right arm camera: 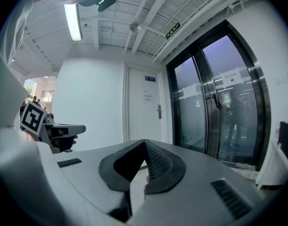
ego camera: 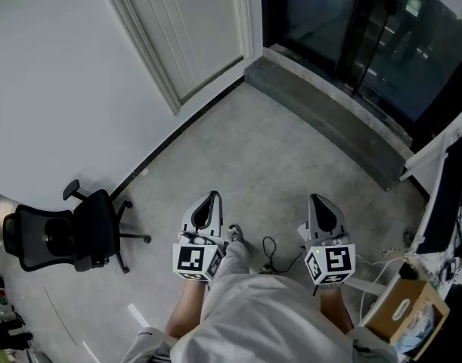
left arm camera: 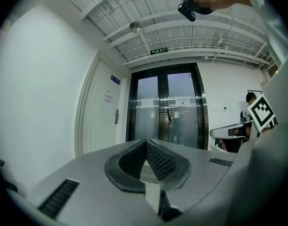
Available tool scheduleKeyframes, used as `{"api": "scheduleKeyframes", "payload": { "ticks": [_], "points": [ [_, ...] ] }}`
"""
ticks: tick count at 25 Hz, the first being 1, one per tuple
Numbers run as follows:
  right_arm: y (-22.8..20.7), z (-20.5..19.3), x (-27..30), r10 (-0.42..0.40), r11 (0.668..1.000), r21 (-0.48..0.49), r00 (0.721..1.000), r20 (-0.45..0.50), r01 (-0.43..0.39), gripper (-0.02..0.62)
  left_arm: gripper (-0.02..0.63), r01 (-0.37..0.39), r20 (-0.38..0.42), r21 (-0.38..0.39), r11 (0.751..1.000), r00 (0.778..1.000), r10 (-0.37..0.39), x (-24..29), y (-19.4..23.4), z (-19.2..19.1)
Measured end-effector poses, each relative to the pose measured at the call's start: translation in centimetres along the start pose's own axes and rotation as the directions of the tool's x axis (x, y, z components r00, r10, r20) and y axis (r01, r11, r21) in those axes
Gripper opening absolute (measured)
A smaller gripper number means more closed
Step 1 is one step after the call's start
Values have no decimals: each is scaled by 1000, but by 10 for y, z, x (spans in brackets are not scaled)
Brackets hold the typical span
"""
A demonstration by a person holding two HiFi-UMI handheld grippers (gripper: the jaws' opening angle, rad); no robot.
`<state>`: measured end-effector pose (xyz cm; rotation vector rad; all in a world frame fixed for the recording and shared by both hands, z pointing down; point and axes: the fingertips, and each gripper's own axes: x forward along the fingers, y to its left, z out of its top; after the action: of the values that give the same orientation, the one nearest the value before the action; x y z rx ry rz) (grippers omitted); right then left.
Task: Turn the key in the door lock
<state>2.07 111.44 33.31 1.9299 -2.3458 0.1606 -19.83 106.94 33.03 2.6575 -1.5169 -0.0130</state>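
The person is standing on the concrete floor (ego camera: 291, 157), well back from the white door (ego camera: 193, 29), and is holding both grippers out roughly level, aiming toward it. The left gripper (ego camera: 210, 199) is facing the door from the left side, and its fingers (left arm camera: 159, 160) are pressing together at the tips with nothing between them. The right gripper (ego camera: 316, 200) is riding farther to the door's right, and its fingers (right arm camera: 157, 163) are likewise clenched on nothing. The lock and handle (right arm camera: 159, 111) are sitting on the door's right edge, well apart from both grippers. Whether a key is sitting in the lock is too small to tell. Glass double doors (ego camera: 344, 21) are standing just to the right of the white door. A black office chair (ego camera: 64, 237) is standing well to the door's left, along the same wall. A cardboard box (ego camera: 404, 308) is sitting far to the door's right.
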Motion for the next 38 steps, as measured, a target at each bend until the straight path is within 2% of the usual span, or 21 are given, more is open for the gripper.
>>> {"api": "scheduleKeyframes", "payload": {
  "ticks": [6, 9, 13, 16, 20, 27, 31, 38],
  "points": [
    [1, 3, 75, -32, 999, 42, 999, -24, 33, 2, 10, 15, 8, -75, 997, 1000, -14, 60, 47, -4],
    [17, 25, 123, -19, 999, 34, 1000, 0, 19, 1, 9, 62, 46, -55, 997, 997, -59, 93, 73, 9],
    [30, 41, 176, -30, 999, 16, 999, 11, 30, 1, 9, 117, 52, -18, 993, 992, -116, 131, 101, 22],
    [39, 37, 208, -39, 999, 38, 999, 4, 39, 1, 9, 125, 45, -9, 992, 991, -124, 152, 128, 21],
    [46, 34, 240, -35, 998, 44, 999, -19, 36, 2, 9, 123, 34, -46, 991, 992, -122, 175, 158, 19],
    [25, 34, 280, -69, 996, 47, 997, -38, 70, 2, 9, 136, 4, -57, 989, 991, -136, 216, 175, 10],
    [6, 27, 309, -66, 996, 63, 996, -52, 69, 2, 9, 149, -26, -21, 989, 988, -149, 246, 175, 7],
    [-37, 34, 380, -36, 998, 49, 998, -61, 39, 2, 9, 84, -30, 0, 996, 996, -84, 320, 192, 12]
  ]
}}
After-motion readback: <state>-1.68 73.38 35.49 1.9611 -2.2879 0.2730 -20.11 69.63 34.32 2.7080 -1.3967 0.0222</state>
